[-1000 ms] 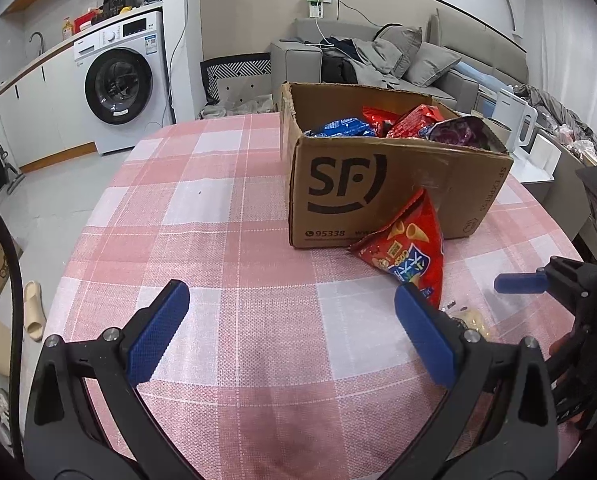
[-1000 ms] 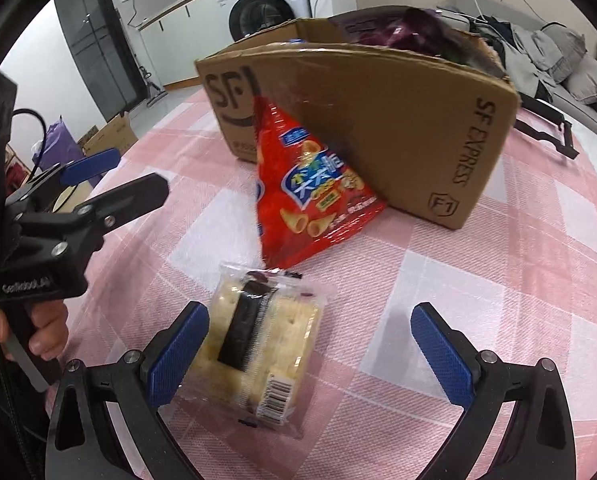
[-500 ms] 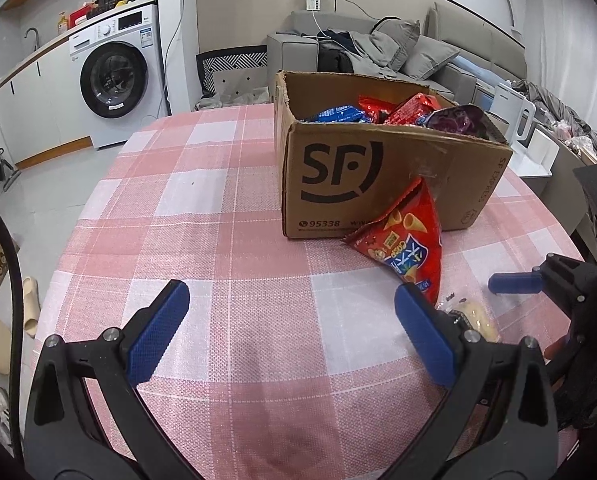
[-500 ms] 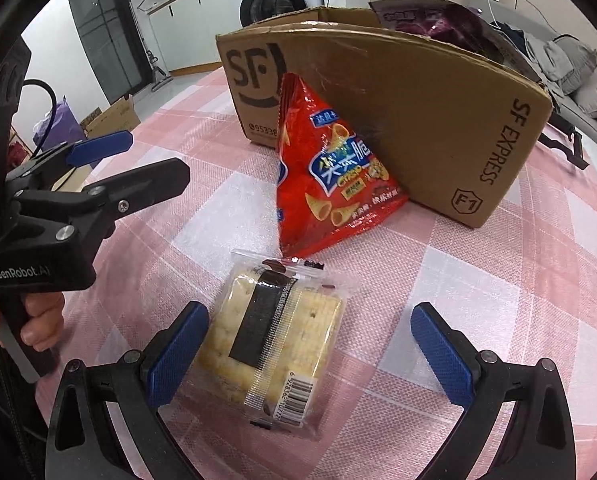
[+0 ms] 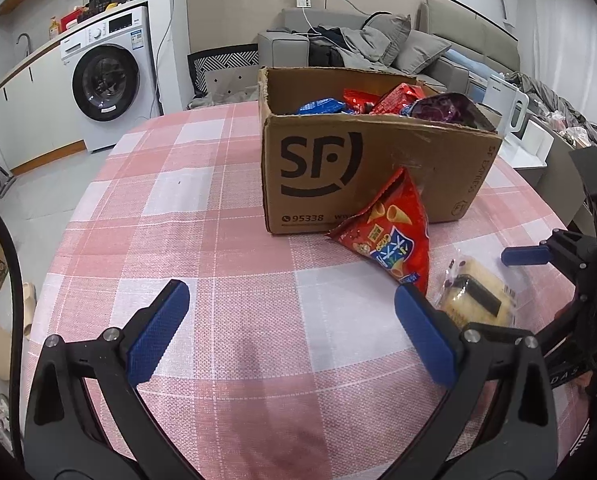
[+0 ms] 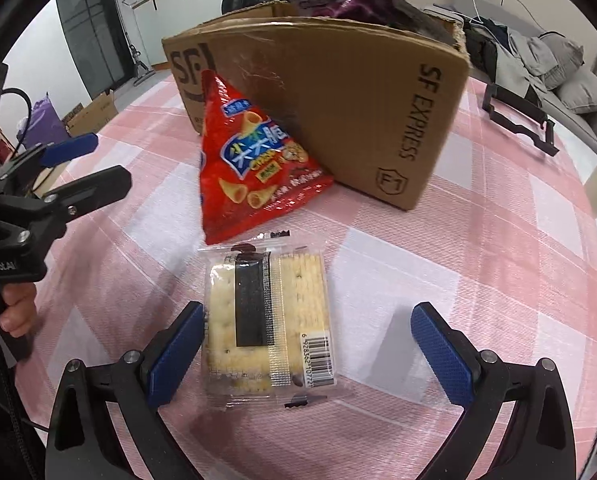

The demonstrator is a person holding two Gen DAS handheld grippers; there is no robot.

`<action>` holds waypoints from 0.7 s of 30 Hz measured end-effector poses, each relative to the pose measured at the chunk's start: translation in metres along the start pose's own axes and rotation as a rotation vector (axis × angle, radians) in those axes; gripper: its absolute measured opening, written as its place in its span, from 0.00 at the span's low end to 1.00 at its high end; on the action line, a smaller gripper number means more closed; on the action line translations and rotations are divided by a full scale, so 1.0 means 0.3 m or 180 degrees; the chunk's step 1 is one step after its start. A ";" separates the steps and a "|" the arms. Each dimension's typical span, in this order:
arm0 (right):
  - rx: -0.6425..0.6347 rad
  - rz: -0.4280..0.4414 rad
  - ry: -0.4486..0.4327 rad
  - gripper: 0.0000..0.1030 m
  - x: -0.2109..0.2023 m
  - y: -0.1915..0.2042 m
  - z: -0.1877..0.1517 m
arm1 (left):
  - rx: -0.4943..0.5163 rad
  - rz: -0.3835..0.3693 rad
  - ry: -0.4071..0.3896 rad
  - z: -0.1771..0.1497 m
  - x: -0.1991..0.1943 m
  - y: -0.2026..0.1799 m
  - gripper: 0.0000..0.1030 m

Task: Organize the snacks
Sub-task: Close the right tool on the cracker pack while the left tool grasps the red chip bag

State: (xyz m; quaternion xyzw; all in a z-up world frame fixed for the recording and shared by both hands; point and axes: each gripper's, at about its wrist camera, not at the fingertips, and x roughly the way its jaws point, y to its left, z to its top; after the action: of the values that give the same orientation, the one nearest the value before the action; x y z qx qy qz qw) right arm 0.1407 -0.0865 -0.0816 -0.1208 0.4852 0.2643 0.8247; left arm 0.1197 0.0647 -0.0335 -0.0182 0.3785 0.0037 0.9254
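Note:
A clear-wrapped cracker pack (image 6: 268,326) lies flat on the pink checked tablecloth (image 6: 478,280), partly between the fingers of my right gripper (image 6: 308,354), which is open; the left blue pad touches or nearly touches the pack's edge. Just beyond, a red cone-snack bag (image 6: 250,168) leans against the brown SF cardboard box (image 6: 338,108). The box (image 5: 358,168) holds several snack bags in red, blue and purple. My left gripper (image 5: 294,332) hovers open over bare cloth, left of the cracker pack (image 5: 474,296) and the red bag (image 5: 394,236).
The round table's edge curves close on both sides. A black frame-like object (image 6: 518,116) lies on the table behind the box. Off the table are a washing machine (image 5: 106,80), a grey sofa with cushions (image 5: 378,48) and a cardboard carton on the floor (image 6: 92,114).
My right gripper has advanced and dropped toward the cracker pack, which now sits between its fingers instead of by the left one. The left gripper view has shifted slightly; its jaws stay open.

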 end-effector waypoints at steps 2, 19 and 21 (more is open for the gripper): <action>-0.0005 -0.0023 0.0001 0.99 0.001 -0.012 -0.006 | 0.0017 -0.0012 0.0006 -0.002 0.003 -0.005 0.99; -0.0098 -0.0032 -0.0079 0.93 -0.028 -0.079 -0.041 | 0.0145 -0.0124 0.0116 0.011 0.075 -0.113 0.99; -0.0077 -0.0043 -0.0096 0.86 -0.037 -0.093 -0.041 | 0.0151 -0.0158 0.0131 0.022 0.087 -0.127 0.99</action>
State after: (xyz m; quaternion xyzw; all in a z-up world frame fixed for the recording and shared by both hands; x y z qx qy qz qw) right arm 0.1427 -0.1188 -0.0799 -0.1300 0.4687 0.2664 0.8322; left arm 0.1437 0.0265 -0.0459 -0.0058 0.3968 -0.0285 0.9174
